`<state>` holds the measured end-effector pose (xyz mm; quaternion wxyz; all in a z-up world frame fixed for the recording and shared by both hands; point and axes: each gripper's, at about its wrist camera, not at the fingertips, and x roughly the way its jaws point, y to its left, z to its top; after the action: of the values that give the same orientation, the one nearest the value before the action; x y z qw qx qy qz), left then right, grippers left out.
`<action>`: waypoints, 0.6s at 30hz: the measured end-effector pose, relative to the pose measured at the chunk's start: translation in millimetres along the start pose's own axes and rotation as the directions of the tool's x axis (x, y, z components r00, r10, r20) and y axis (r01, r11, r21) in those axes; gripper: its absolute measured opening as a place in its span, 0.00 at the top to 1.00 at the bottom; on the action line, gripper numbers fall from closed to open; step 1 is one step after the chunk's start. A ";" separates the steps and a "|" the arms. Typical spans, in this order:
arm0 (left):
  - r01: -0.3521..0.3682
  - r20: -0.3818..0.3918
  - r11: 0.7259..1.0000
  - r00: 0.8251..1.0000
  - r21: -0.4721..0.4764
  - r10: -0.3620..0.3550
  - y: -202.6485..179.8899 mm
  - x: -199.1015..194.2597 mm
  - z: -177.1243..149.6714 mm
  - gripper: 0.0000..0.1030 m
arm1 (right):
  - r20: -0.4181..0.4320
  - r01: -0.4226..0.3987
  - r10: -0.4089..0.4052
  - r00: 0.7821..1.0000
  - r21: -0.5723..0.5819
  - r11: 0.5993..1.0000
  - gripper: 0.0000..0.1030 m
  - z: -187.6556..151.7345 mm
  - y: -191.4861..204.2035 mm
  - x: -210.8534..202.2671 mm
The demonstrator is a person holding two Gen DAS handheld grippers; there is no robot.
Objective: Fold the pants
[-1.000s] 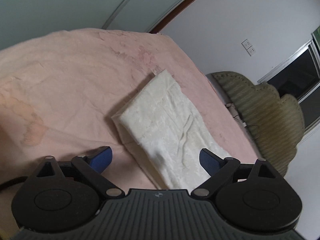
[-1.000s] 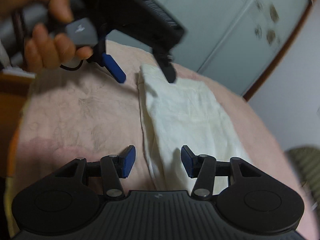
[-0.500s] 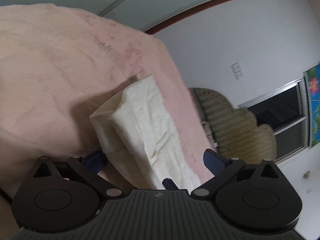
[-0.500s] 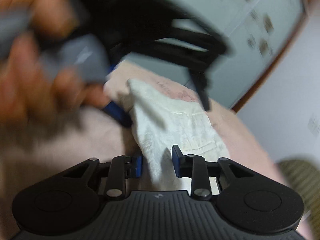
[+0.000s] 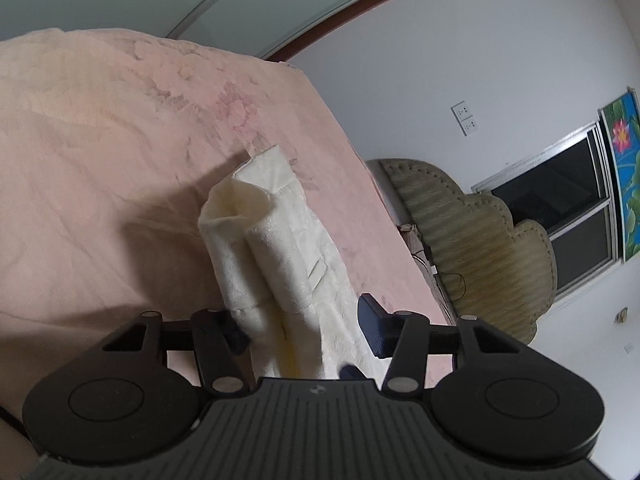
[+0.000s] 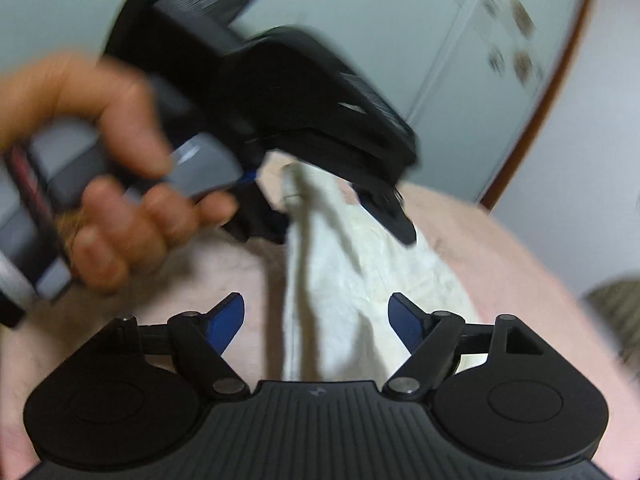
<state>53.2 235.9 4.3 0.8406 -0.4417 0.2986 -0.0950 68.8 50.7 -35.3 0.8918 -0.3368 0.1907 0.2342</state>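
Two grippers are working over the cream pants (image 5: 276, 256), which are lying bunched on the pink blanket (image 5: 100, 152). The left gripper (image 5: 304, 328) has just been closing, cloth between its half-open jaws. The right gripper (image 6: 318, 320) has just been opening, wide, pads off the cloth.

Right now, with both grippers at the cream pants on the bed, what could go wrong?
1. The left gripper has just been closing around a bunched fold of the pants; only its left pad touches, so it may catch too few layers.
2. The right gripper has just opened, cloth loose between its jaws; that side may slump.
3. Both grippers work close together and could collide.
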 end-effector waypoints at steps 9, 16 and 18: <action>-0.030 -0.019 1.000 0.999 0.001 0.030 1.0 22.8 8.0 0.18 | 0.022 0.000 -0.003 1.000 0.144 0.990 0.85 0.9 -26.0 11.5; -0.120 0.003 0.992 0.993 0.040 0.120 -1.6 37.7 13.6 0.80 | 0.068 -0.236 0.226 0.972 0.295 0.926 0.83 -4.5 -58.7 -14.5; -0.118 0.008 0.992 0.993 0.045 0.118 1.8 35.1 13.4 0.87 | 0.135 -0.321 0.292 0.947 0.315 0.893 0.83 -11.0 -72.9 -35.3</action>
<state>89.0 231.3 -6.1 0.8555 -0.4042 0.3197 -0.0508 77.8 -15.5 11.9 0.8949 -0.1370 0.2404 0.3502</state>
